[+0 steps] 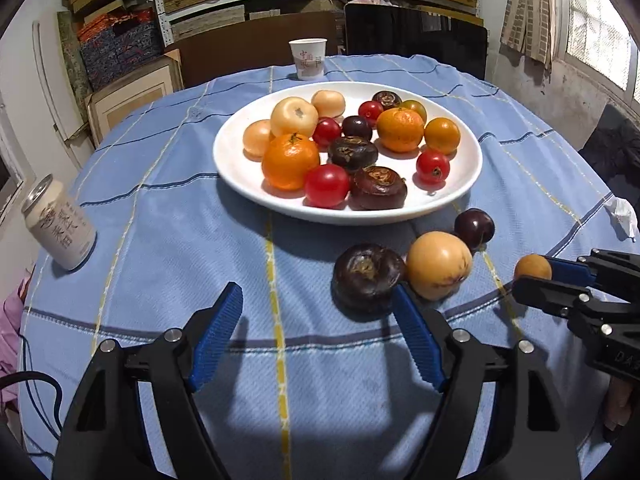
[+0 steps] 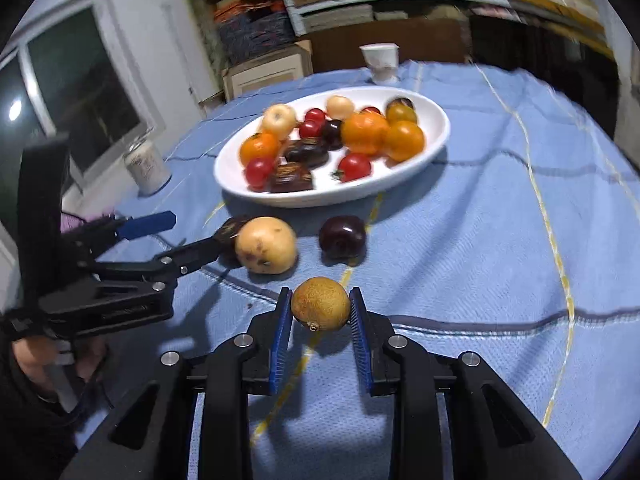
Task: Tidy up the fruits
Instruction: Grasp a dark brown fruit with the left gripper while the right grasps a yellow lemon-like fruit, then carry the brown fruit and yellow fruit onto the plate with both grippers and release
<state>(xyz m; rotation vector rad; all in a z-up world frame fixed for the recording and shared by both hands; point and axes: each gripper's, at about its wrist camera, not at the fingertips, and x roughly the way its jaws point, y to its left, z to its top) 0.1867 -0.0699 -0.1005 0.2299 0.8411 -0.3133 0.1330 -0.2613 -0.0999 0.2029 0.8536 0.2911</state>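
Observation:
A white plate (image 1: 240, 168) on the blue cloth holds several fruits: oranges, red tomatoes, dark water chestnuts, pale loquats. In front of it lie a dark water chestnut (image 1: 366, 276), a pale yellow fruit (image 1: 438, 265) and a dark plum (image 1: 474, 227). My left gripper (image 1: 320, 300) is open and empty, its right finger touching the water chestnut. My right gripper (image 2: 320, 306) is shut on a small brown longan (image 2: 320, 308), held above the cloth; it also shows in the left wrist view (image 1: 532, 267). The plate (image 2: 392, 184), yellow fruit (image 2: 266, 244) and plum (image 2: 343, 237) lie ahead of it.
A white drink can (image 1: 60, 226) stands at the table's left edge. A paper cup (image 1: 308, 58) stands behind the plate. A crumpled tissue (image 1: 622, 216) lies at the right edge. Chairs and shelves of boxes are beyond the table.

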